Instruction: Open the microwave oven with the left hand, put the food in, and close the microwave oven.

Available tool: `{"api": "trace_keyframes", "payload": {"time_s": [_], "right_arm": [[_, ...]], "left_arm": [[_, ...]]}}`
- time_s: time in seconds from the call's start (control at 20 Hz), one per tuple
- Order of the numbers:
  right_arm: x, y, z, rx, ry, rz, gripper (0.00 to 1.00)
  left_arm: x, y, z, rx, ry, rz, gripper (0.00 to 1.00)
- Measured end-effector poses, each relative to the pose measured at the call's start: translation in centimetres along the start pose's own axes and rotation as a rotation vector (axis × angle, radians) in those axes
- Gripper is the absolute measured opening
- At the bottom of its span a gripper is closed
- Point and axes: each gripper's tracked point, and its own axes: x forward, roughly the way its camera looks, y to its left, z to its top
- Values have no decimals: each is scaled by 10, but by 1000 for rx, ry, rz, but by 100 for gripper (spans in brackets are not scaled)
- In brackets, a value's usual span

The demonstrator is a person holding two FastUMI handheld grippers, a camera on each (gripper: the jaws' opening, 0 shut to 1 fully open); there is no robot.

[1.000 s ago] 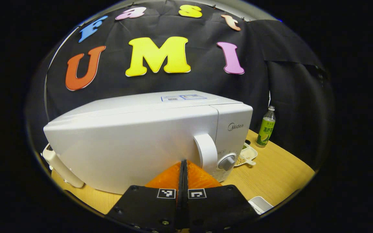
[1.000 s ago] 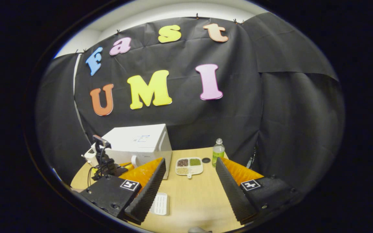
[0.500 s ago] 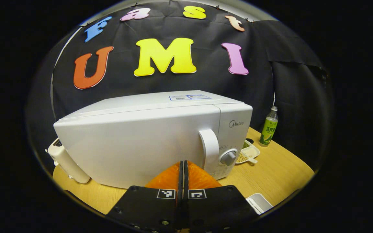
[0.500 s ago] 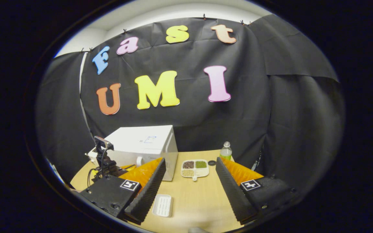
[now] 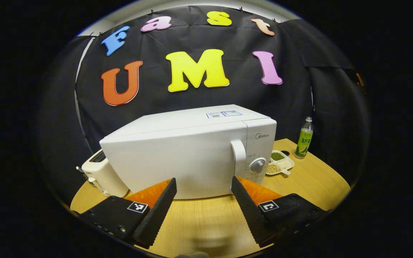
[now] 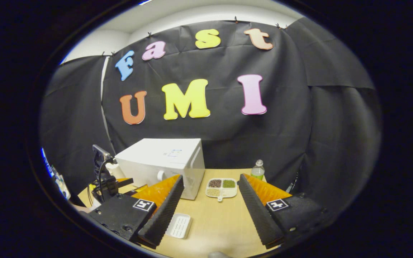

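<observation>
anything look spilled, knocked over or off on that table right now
Nothing stands out. The microwave oven sits square with its door shut, the bottle stands upright, and the divided dish keeps its grains in their compartments. Both the left claw and the right claw are open and empty.

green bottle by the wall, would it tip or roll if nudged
The green bottle stands upright, tall and narrow on the table, so a high nudge would probably tip it. Its round body would likely roll once down. It looks like light plastic.
</observation>
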Motion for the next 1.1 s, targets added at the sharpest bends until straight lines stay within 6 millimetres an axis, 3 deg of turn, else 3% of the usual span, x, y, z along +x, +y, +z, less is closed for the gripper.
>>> {"api": "trace_keyframes", "payload": {"time_s": [0.05,0.1,0.15,0.2,0.25,0.3,0.35,0.5,0.55,0.6,0.65,0.75,0.8,0.85,0.9,0.95,1.1], "right_arm": [[-2,-1,1,-4,-11,11,99],[-4,-2,2,-2,-20,14,99],[-6,-2,3,8,-31,16,92],[-8,-2,5,19,-39,14,99],[-12,1,6,30,-50,11,99],[-18,3,10,41,-65,5,92],[-23,6,13,48,-79,-5,99],[-46,16,20,51,-115,-53,99],[-55,22,23,47,-127,-63,99],[-64,25,24,34,-132,-79,91],[-74,27,26,22,-144,-98,99],[-94,35,33,3,-174,-127,99],[-103,38,36,-3,-185,-144,98],[-112,43,39,-5,-199,-155,91],[-121,48,41,-9,-212,-165,98],[-129,53,43,-14,-223,-174,92],[-149,70,50,-37,-254,-188,92]], "left_arm": [[-9,0,5,6,-4,12,96],[-18,-1,12,16,-11,21,96],[-28,-2,19,21,-23,28,96],[-38,-2,28,22,-36,26,96],[-49,-4,36,22,-48,16,96],[-60,-4,45,28,-66,8,96],[-72,-2,51,30,-73,5,96],[-111,6,79,14,-122,-38,96],[-129,15,89,8,-143,-40,96],[-141,23,96,7,-156,-33,96],[-156,33,103,7,-174,-22,96],[-185,56,113,4,-200,-1,96],[-198,64,116,3,-208,1,97],[-211,74,119,-4,-217,3,96],[-223,82,121,-13,-228,1,96],[-235,92,123,-22,-236,3,96],[-262,123,125,-43,-257,39,96]]}}
